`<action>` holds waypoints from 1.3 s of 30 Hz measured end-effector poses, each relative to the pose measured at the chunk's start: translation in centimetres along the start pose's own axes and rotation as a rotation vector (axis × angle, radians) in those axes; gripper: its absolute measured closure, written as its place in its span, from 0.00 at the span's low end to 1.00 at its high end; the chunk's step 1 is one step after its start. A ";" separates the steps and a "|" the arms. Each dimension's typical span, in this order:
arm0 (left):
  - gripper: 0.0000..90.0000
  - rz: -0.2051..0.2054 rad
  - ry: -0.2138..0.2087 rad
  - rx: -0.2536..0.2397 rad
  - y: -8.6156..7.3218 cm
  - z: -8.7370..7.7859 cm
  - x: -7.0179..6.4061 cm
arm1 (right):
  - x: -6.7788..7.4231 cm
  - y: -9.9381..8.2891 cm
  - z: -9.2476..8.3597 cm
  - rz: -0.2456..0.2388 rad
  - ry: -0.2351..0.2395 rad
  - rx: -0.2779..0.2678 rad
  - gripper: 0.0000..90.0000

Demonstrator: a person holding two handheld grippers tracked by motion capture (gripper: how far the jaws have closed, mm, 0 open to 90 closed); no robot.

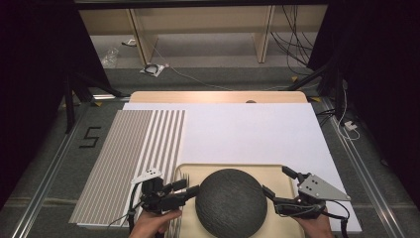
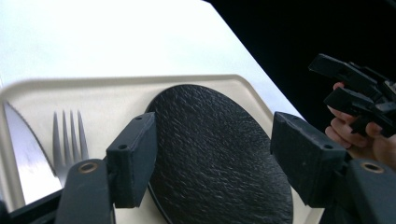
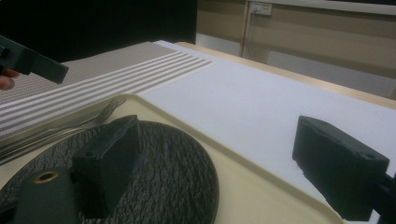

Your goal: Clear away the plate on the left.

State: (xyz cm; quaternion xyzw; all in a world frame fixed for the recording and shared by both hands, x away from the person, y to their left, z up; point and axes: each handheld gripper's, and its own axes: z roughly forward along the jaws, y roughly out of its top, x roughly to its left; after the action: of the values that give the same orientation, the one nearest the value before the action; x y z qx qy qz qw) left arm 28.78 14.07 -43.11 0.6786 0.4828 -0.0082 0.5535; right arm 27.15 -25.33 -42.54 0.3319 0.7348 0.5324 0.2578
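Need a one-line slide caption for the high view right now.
Two open tools, left tool and right tool, flank a dark round plate on a cream tray, cutlery along its left edge.

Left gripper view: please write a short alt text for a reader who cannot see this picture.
Two open black jaws of the left gripper frame a round, dark, textured plate lying on a cream tray. A fork and a knife lie on the tray to the plate's left; at the right edge, a hand holds the right gripper.
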 end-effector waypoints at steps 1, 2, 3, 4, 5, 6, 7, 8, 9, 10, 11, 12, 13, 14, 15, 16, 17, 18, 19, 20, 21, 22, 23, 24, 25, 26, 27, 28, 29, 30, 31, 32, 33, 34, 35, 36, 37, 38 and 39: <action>0.34 0.010 -0.002 -0.008 0.1 -0.1 0.1 | 0.0 0.0 0.0 0.002 0.001 0.000 0.18; 0.34 0.016 -0.003 -0.014 0.2 -0.2 0.2 | 0.0 0.0 0.0 0.003 0.002 -0.004 0.18; 0.34 0.026 -0.003 -0.020 0.3 -0.2 0.2 | 0.0 0.0 0.0 0.005 0.004 0.000 0.18; 0.33 0.039 0.001 -0.025 0.3 -0.3 0.3 | 0.0 0.0 0.0 0.011 0.006 -0.005 0.18; 0.33 0.053 0.005 -0.029 0.4 -0.4 0.3 | 0.0 0.0 0.0 0.014 0.007 -0.008 0.18; 0.33 0.067 0.009 -0.031 0.5 -0.5 0.4 | -0.1 0.0 0.0 0.014 0.006 -0.011 0.18; 0.32 0.074 0.009 -0.035 0.5 -0.5 0.5 | -0.1 0.0 0.0 0.014 0.005 -0.007 0.18; 0.32 0.082 0.006 -0.036 0.6 -0.6 0.5 | -0.1 0.0 0.0 0.015 0.006 -0.008 0.18; 0.32 0.100 0.007 -0.042 0.7 -0.7 0.6 | -0.1 0.0 0.0 0.015 0.006 -0.008 0.18; 0.32 0.100 0.007 -0.042 0.7 -0.7 0.6 | -0.1 0.0 0.0 0.016 0.006 -0.012 0.18; 0.32 0.107 0.013 -0.047 0.7 -0.8 0.6 | -0.1 0.0 0.0 0.016 0.006 -0.012 0.18; 0.32 0.113 0.016 -0.048 0.7 -0.8 0.7 | -0.1 0.0 0.0 0.015 0.006 -0.011 0.18; 0.31 0.124 0.022 -0.050 0.7 -0.8 0.7 | -0.1 0.0 0.0 0.014 0.006 -0.007 0.18; 0.31 0.137 0.030 -0.054 0.7 -0.9 0.7 | -0.1 0.0 0.0 0.015 0.006 -0.008 0.18; 0.31 0.154 0.036 -0.054 0.8 -0.9 0.7 | -0.1 0.0 0.0 0.017 0.007 -0.008 0.18; 0.30 0.169 0.039 -0.053 0.8 -1.0 0.7 | -0.1 0.0 0.0 0.018 0.007 -0.008 0.18; 0.30 0.174 0.040 -0.053 0.8 -1.0 0.7 | -0.1 0.0 0.0 0.017 0.007 -0.008 0.18; 0.30 0.177 0.038 -0.053 0.8 -1.0 0.7 | -0.1 0.0 0.0 0.017 0.008 -0.008 0.18; 0.30 0.179 0.037 -0.053 0.8 -1.1 0.7 | -0.1 0.0 0.0 0.017 0.008 -0.008 0.18; 0.30 0.180 0.035 -0.055 0.8 -1.1 0.8 | -0.1 0.0 0.0 0.017 0.007 -0.008 0.18; 0.30 0.188 0.039 -0.059 0.8 -1.1 0.8 | -0.1 0.0 0.0 0.015 0.006 -0.009 0.18; 0.29 0.200 0.046 -0.063 0.9 -1.2 0.9 | -0.1 0.0 0.0 0.017 0.007 -0.007 0.18; 0.29 0.215 0.053 -0.066 0.9 -1.3 0.9 | -0.1 0.0 0.0 0.017 0.008 -0.007 0.18; 0.29 0.227 0.059 -0.072 0.9 -1.4 0.9 | -0.1 0.0 0.0 0.015 0.008 -0.007 0.18; 0.29 0.238 0.064 -0.078 0.9 -1.4 0.9 | -0.1 0.0 0.0 0.014 0.007 -0.008 0.18; 0.28 0.252 0.069 -0.082 0.9 -1.5 1.0 | -0.1 0.0 0.0 0.015 0.008 -0.009 0.18; 0.28 0.265 0.073 -0.090 0.9 -1.6 1.0 | -0.1 0.0 0.0 0.016 0.009 -0.009 0.18; 0.27 0.275 0.074 -0.096 0.9 -1.7 1.0 | -0.1 0.0 -0.1 0.017 0.009 -0.008 0.18; 0.26 0.281 0.072 -0.097 0.9 -1.7 1.0 | -0.1 0.0 -0.1 0.015 0.009 -0.008 0.18; 0.25 0.288 0.068 -0.098 0.9 -1.8 1.1 | -0.1 0.0 -0.1 0.017 0.007 -0.008 0.18; 0.25 0.295 0.064 -0.101 0.9 -1.9 1.1 | -0.1 0.0 -0.1 0.017 0.007 -0.008 0.18; 0.25 0.306 0.065 -0.108 0.9 -2.0 1.2 | -0.2 0.0 -0.1 0.017 0.007 -0.008 0.18; 0.24 0.317 0.071 -0.111 0.9 -2.0 1.2 | -0.1 0.0 -0.1 0.018 0.007 -0.009 0.18; 0.24 0.328 0.078 -0.115 0.8 -2.1 1.3 | -0.1 0.0 -0.1 0.016 0.006 -0.008 0.18; 0.24 0.334 0.080 -0.122 0.8 -2.2 1.3 | -0.1 0.0 -0.1 0.016 0.007 -0.007 0.18; 0.24 0.340 0.079 -0.127 0.8 -2.2 1.4 | -0.1 0.0 -0.1 0.015 0.006 -0.006 0.18; 0.24 0.342 0.078 -0.137 0.8 -2.3 1.5 | -0.1 0.0 -0.1 0.015 0.007 -0.006 0.18; 0.24 0.348 0.087 -0.148 0.7 -2.4 1.5 | -0.1 0.0 -0.1 0.016 0.008 -0.006 0.18; 0.23 0.360 0.098 -0.157 0.7 -2.5 1.5 | -0.1 0.0 -0.1 0.016 0.007 -0.007 0.18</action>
State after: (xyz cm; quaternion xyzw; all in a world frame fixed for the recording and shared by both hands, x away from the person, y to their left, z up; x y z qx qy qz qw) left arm 28.74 16.97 -42.48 0.7084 0.3793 0.1614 0.5729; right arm 27.14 -25.43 -42.52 0.3347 0.7313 0.5381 0.2522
